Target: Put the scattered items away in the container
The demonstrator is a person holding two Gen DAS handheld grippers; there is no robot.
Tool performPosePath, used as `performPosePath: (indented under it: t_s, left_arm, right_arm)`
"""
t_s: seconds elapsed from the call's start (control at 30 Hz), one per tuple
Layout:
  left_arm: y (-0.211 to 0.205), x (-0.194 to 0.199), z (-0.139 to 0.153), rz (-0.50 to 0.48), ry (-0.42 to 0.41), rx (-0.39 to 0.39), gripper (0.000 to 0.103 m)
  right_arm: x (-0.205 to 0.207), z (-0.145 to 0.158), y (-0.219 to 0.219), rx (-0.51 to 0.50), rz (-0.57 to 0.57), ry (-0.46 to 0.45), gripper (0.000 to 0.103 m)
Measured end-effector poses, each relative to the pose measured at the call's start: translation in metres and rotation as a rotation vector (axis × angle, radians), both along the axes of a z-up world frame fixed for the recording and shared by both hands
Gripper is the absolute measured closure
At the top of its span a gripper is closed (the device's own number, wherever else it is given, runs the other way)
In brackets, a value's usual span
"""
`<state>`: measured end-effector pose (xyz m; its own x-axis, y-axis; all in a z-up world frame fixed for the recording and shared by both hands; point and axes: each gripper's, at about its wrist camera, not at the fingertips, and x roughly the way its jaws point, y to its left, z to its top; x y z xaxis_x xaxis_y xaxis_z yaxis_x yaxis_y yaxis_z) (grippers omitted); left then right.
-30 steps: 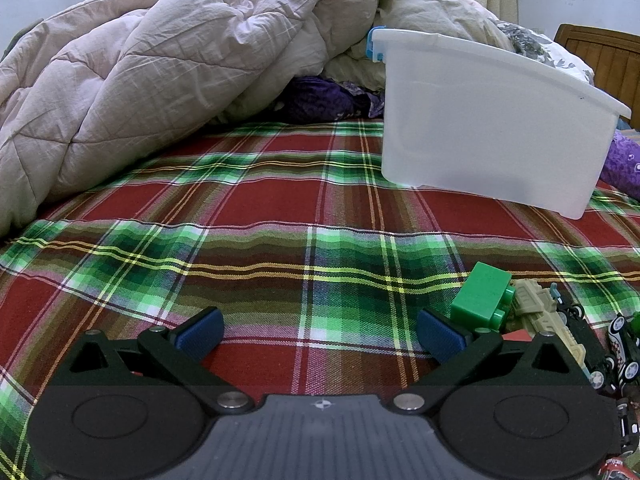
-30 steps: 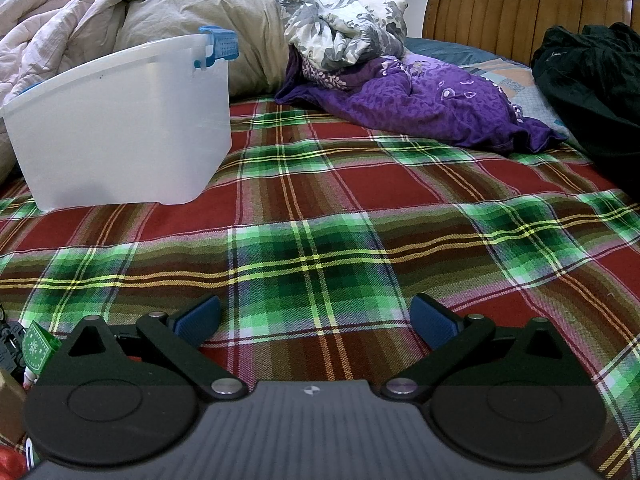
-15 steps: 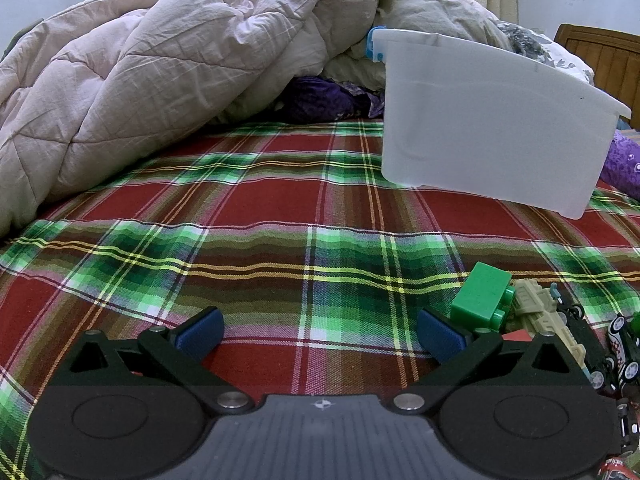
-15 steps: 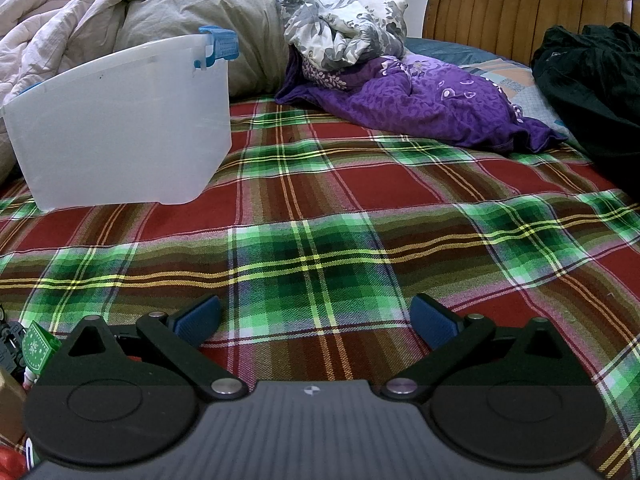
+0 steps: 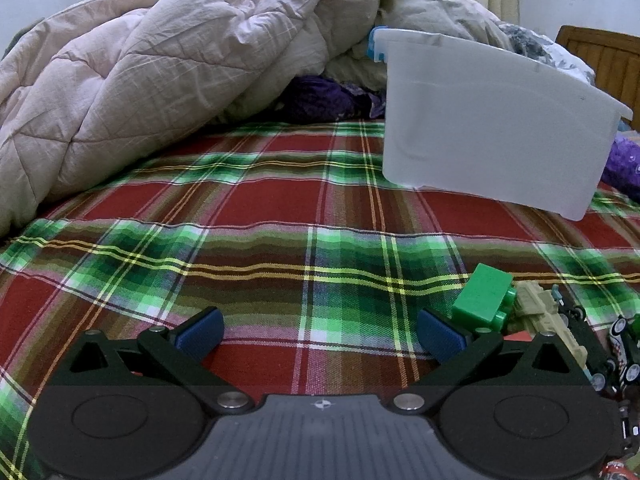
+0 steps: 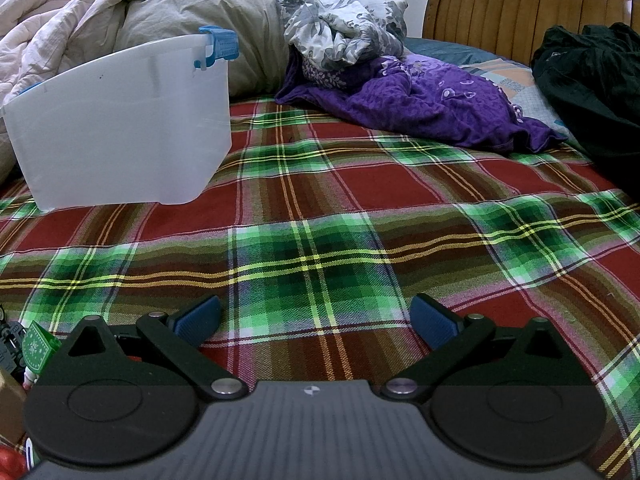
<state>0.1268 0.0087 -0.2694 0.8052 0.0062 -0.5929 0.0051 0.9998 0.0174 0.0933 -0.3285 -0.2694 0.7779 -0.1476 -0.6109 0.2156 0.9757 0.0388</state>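
A: Left tool (image 5: pixel 320 332): fingers spread wide, nothing held between the blue pads (image 5: pixel 200 332). Bare plaid bedspread (image 5: pixel 280 208) is seen ahead of it, open as far as the heaped pink quilt (image 5: pixel 140 80) on the left.

B: Container position?

A: The white plastic bin (image 5: pixel 492 136) is set on the bedspread, ahead and to the right, well apart from the tool; a blue latch (image 5: pixel 376 44) is noted at its far corner. Its near edge rests on the bed.

B: Scattered items?

A: A green toy block (image 5: pixel 482 300) lies just beside the right finger, touching a tan toy vehicle (image 5: pixel 540 312). More small toy cars (image 5: pixel 624 344) are clustered at the right edge, partly cut off.

B: Right side?

A: Right tool (image 6: pixel 316 322): also spread, empty. A wide clear stretch of bedspread is seen in front, bounded by the bin (image 6: pixel 120 128) at left, purple cloth (image 6: pixel 420 104) behind, dark clothing (image 6: pixel 592 80) at right, wooden headboard (image 6: pixel 520 4) beyond. A green patterned piece (image 6: pixel 38 346) is seen at the lower left edge, too cropped to identify.
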Motion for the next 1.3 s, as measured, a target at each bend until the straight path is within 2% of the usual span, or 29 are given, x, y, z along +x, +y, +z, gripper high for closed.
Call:
performPosePath:
  t_s: [0.57,0.83,0.9,0.97,1.03,1.13,1.3]
  left_arm:
    - [-0.002,-0.001,0.0,0.0,0.0,0.002,0.0]
    - [0.003,-0.003,0.005,-0.029,-0.001,-0.026,0.0]
    - [0.005,-0.006,0.009,-0.067,-0.016,-0.017,0.0]
    - [0.005,-0.013,0.015,-0.068,-0.056,0.026,0.0]
    - [0.006,-0.019,0.024,-0.073,-0.093,0.046,0.0]
    - [0.01,-0.023,0.038,-0.069,-0.087,0.027,0.0]
    - [0.013,-0.03,0.061,-0.043,-0.063,0.027,0.0]
  right_arm:
    - [0.0,0.0,0.0,0.002,0.0,0.0,0.0]
    - [0.001,0.0,0.002,-0.001,0.004,0.003,0.0]
    - [-0.001,0.002,0.001,0.001,0.023,-0.003,0.0]
    - [-0.003,0.005,-0.001,0.003,0.049,-0.004,0.0]
    - [-0.007,0.012,0.001,-0.023,0.06,-0.029,0.0]
    - [-0.018,0.026,0.01,-0.076,0.075,-0.103,0.0]
    - [-0.037,0.051,0.022,-0.03,0.132,-0.161,0.0]
